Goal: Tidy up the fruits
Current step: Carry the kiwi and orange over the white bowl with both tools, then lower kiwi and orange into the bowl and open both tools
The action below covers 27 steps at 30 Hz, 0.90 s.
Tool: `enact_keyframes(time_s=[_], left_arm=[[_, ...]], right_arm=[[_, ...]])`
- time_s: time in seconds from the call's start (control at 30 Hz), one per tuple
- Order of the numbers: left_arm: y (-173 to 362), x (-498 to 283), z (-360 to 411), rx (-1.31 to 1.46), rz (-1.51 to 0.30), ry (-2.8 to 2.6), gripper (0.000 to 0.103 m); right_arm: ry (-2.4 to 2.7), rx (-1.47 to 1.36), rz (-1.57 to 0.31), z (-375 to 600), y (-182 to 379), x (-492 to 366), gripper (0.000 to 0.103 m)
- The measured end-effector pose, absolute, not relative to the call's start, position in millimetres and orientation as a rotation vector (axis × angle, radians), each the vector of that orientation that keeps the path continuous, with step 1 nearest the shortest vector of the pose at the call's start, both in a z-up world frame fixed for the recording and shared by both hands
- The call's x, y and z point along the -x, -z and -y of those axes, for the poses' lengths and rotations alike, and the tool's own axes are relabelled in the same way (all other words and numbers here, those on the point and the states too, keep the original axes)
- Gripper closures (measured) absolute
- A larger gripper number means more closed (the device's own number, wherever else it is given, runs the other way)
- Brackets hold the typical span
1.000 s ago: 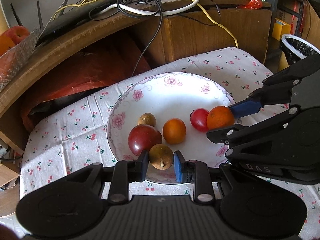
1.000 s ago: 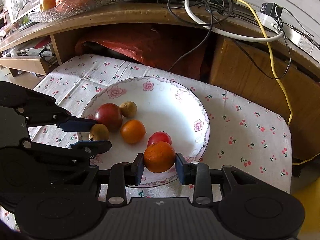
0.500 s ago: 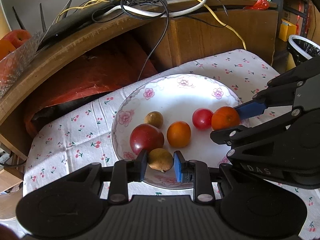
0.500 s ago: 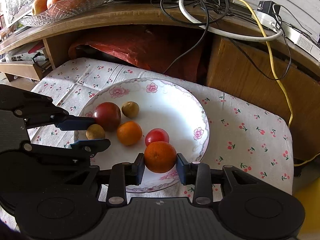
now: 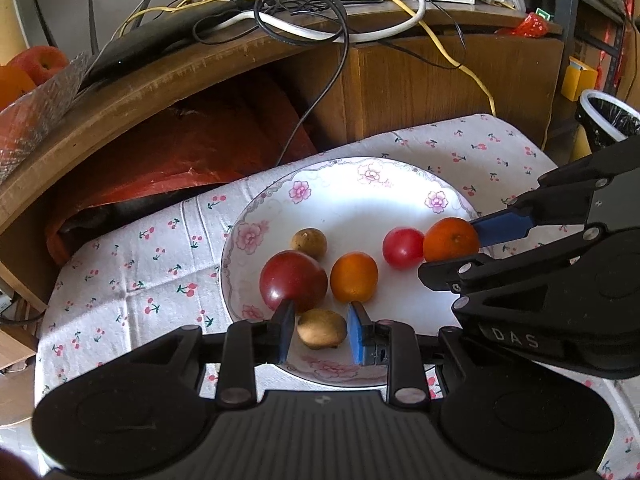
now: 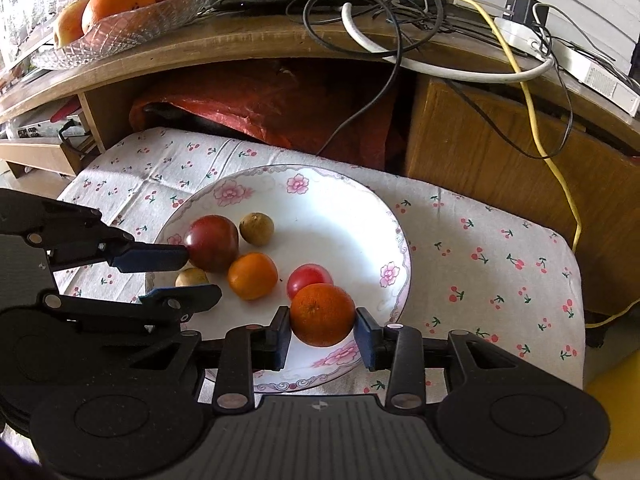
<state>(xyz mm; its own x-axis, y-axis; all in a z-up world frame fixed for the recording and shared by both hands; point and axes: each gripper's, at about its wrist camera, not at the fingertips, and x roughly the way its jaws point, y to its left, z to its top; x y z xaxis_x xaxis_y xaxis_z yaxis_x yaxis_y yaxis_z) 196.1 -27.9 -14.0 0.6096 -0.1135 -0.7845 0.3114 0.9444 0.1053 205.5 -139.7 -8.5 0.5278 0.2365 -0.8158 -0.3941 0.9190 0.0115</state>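
Note:
A white flowered plate (image 5: 360, 204) (image 6: 332, 216) lies on a cherry-print cloth (image 6: 480, 248). On it rest a dark red apple (image 5: 293, 285), a small orange (image 5: 353, 282), a red tomato (image 5: 402, 247) and a brown fruit (image 5: 308, 243). My left gripper (image 5: 320, 320) (image 6: 202, 274) is at the plate's near left edge, shut on a second small brown fruit (image 5: 321, 331). Over the near right rim, my right gripper (image 6: 322, 320) (image 5: 448, 250) is shut on a larger orange (image 6: 322, 313), close beside the tomato.
A wooden shelf (image 6: 248, 46) overhangs the back, with tangled cables (image 6: 400, 24) and a glass bowl (image 6: 132, 24) of oranges and apples on it. A red plastic bag (image 6: 260, 100) fills the space under it. A lined bin (image 5: 608, 116) stands far right.
Both grippers have drawn up and back a little over the plate's near edge, each with its fruit still held. The four fruits on the plate have not moved.

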Motion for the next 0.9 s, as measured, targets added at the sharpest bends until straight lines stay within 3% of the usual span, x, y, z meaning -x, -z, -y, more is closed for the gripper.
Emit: enact_keyframes(time_s=[0.9], left_arm=[[-10,-196,13,-0.128,-0.844,0.242,0.065]], right_arm=[[-0.378,0.151,-0.897,145,-10,-199,0.069]])
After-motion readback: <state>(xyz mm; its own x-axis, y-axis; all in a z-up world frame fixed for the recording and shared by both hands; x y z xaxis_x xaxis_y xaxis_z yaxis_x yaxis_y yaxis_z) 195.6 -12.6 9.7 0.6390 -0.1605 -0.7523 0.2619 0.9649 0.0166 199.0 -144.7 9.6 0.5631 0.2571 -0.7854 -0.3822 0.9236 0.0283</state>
